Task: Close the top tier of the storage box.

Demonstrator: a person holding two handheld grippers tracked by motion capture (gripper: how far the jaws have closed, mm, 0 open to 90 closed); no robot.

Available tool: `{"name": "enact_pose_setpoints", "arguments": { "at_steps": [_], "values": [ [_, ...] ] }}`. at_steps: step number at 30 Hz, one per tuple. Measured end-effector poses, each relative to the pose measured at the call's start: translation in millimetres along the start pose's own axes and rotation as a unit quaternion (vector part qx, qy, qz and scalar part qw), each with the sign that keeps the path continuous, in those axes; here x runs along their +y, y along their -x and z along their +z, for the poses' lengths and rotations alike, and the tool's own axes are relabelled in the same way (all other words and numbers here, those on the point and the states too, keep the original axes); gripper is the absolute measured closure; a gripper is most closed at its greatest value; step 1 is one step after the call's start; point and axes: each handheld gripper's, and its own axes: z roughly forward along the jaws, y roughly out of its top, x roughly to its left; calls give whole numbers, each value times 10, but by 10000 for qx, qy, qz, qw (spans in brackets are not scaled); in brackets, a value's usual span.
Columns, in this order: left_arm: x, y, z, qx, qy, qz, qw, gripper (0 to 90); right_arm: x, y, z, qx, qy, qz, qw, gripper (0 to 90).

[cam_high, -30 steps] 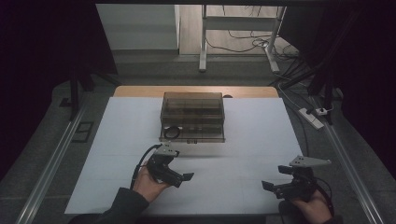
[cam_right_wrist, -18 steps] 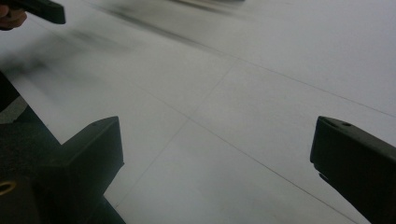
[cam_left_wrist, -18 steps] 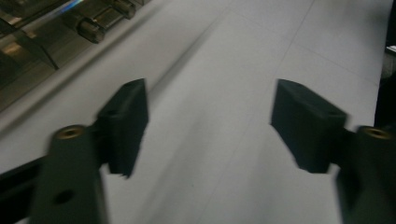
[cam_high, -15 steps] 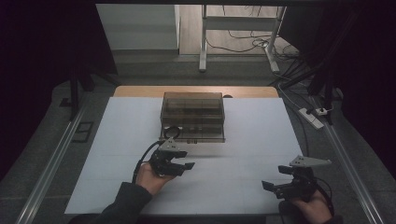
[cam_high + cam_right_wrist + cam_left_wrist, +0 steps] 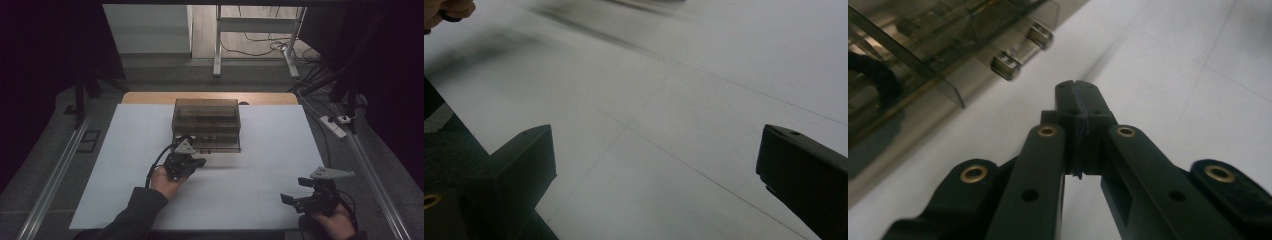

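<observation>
Left gripper (image 5: 199,162), matte black, has just closed pad to pad on nothing, beside the smoky clear-plastic drawer box (image 5: 206,124) mid-table on white paper (image 5: 270,165); right gripper (image 5: 286,199) gapes wide, well apart.

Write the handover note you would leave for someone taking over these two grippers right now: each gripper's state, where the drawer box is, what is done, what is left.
Left gripper: jaws have just been closing and now meet on nothing, close to the front of the drawer box.
Right gripper: open, holding nothing, low over the white table at the near right.
Drawer box: mid-table, toward the far edge; both knobs show, drawers look shut.
Done: approach only.
Left: probably open a drawer; nothing gripped yet.
</observation>
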Motion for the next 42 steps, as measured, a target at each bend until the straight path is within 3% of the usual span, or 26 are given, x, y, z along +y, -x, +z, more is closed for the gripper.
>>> {"name": "enact_pose_setpoints", "arguments": {
  "at_steps": [10,16,25,33,42],
  "values": [
    [53,-44,62,173,-26,-62,9998,885,-1,0,-2,-1,-5,-7,10000,26],
    [62,-83,93,156,-54,-106,9998,885,-2,0,-3,-3,-4,-6,10000,26],
    [99,-76,135,266,-24,-55,9996,886,-3,0,-4,-4,-2,-5,10000,26],
    [105,-167,124,337,76,-220,9992,886,-5,2,-7,-4,2,9,10000,26],
    [146,-238,138,405,85,-223,9989,886,-6,2,-8,-9,2,14,10000,26]
  ]
}}
